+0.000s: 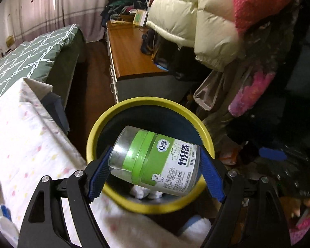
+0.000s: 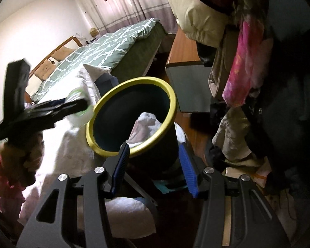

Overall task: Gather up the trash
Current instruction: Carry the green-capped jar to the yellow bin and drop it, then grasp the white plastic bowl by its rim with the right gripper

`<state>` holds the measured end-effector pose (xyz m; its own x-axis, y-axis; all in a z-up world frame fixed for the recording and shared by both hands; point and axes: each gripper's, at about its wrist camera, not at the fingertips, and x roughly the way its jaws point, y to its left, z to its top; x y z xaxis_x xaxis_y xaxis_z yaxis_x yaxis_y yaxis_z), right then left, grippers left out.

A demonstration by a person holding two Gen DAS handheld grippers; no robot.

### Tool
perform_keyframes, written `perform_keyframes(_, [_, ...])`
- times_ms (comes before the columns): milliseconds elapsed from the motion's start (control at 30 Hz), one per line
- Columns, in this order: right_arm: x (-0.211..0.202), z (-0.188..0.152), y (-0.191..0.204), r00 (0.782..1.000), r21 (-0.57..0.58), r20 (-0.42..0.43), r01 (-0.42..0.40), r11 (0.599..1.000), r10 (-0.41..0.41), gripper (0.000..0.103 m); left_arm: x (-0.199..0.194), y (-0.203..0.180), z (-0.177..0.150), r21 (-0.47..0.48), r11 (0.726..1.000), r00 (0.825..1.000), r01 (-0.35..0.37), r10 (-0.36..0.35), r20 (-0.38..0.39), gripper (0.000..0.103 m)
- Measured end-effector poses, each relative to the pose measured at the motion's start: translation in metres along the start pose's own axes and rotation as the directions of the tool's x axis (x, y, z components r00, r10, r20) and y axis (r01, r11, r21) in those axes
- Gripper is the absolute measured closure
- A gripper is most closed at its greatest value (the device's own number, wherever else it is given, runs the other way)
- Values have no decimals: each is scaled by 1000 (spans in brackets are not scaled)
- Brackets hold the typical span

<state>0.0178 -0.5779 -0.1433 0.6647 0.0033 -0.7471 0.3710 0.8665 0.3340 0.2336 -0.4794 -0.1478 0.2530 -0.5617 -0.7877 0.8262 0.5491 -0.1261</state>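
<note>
1. Trash bin (image 1: 148,206): a round bin with a dark body and a yellow-green rim stands beside a bed corner covered in a white sheet with small pastel dots (image 1: 31,144). In the right wrist view the bin (image 2: 165,95) is tilted in the picture, and crumpled white tissue (image 2: 144,128) lies inside it against the near wall.

2. Behind the bin a green quilt with a white line pattern (image 1: 31,57) covers the bed, a wooden-topped cabinet (image 1: 130,49) runs along the wall, and a cream puffer jacket (image 1: 196,24) hangs with pink clothing above the bin's right side.

3. Toothpick jar (image 1: 155,163): a clear plastic cylinder lying on its side, with a green band around its middle and a white-and-green label printed with Chinese characters and a small cartoon tooth. It sits directly over the bin's opening, above white tissue seen at the bottom.

4. Left gripper (image 1: 155,171): its blue ribbed pads press on the two ends of the jar, pinching it. In the right wrist view this gripper (image 2: 76,107) shows blurred at the bin's left rim.

5. Right gripper (image 2: 153,165): its blue pads are spread apart with nothing between them, one on each side of the bin's near wall, not touching it as far as can be told.
</note>
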Motion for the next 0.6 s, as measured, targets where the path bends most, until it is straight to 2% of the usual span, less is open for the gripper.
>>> perform_keyframes(67, [1,-2,-2,1000,3,-2,8,1000,-8,48,10,1,4,-13,1000,1000,0,0,-8,19])
perform_keyframes(133, [1,-2,-4,1000,5,-2,23,1000,-23,48,11,3,7,-29,1000,1000,-10,10,7,15])
perform_keyframes(267, [-1,-4,-6,999,9,0,35,999,-35,48,-7,9,6,-47,998,999,-30,31,33,13])
perform_keyframes(367, [0,-6,0,999,-5,-2,33,999,-33,48,-42,13,-2,-69,997,995,-45,51,90,13])
perform_keyframes(500, [8,-8,12,1000,-25,-18,9,1000,-9,48,-106,23,-26,-133,988,978,-77,101,183,11])
perform_keyframes(600, [14,-10,22,1000,-44,-29,-1,999,0,48,-144,32,-48,-175,979,966,-108,145,215,10])
